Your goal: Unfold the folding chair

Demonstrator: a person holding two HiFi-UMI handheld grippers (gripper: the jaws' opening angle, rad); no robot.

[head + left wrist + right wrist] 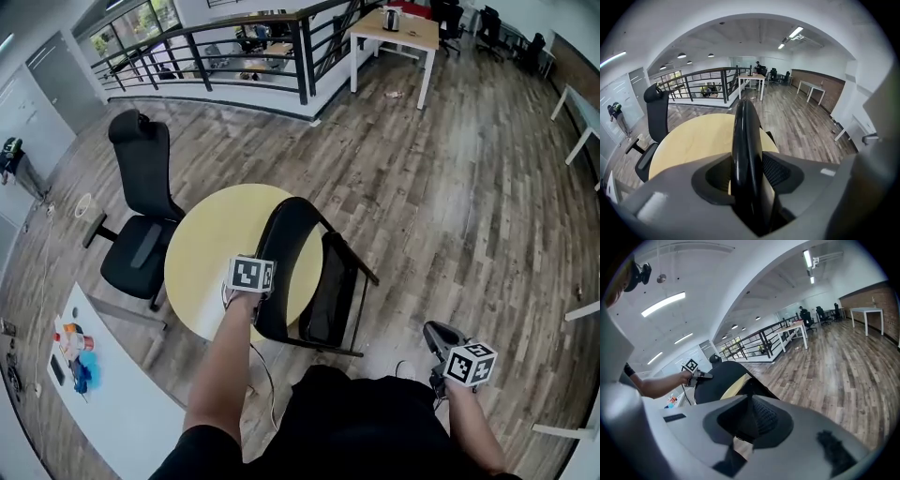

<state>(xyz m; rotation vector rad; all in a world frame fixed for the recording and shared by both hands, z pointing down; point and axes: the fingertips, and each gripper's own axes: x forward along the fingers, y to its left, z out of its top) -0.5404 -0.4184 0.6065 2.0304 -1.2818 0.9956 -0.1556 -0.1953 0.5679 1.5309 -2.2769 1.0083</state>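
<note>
The black folding chair (314, 281) stands folded on the wood floor, leaning against a round yellow table (211, 244). My left gripper (255, 277) is at the top edge of the chair's backrest. In the left gripper view that black rim (745, 140) runs upright between the jaws of my left gripper (750, 187), which stand wide, with a gap beside the rim. My right gripper (441, 337) hangs low at the right, apart from the chair. Its jaws are shut with nothing between them (750, 423), and it faces the chair (717, 376) and the left gripper (696, 376).
A black office chair (141, 206) stands left of the round table. A white table (122, 394) with small items is at the lower left. A black railing (234, 56) and a wooden desk (398, 33) are at the back.
</note>
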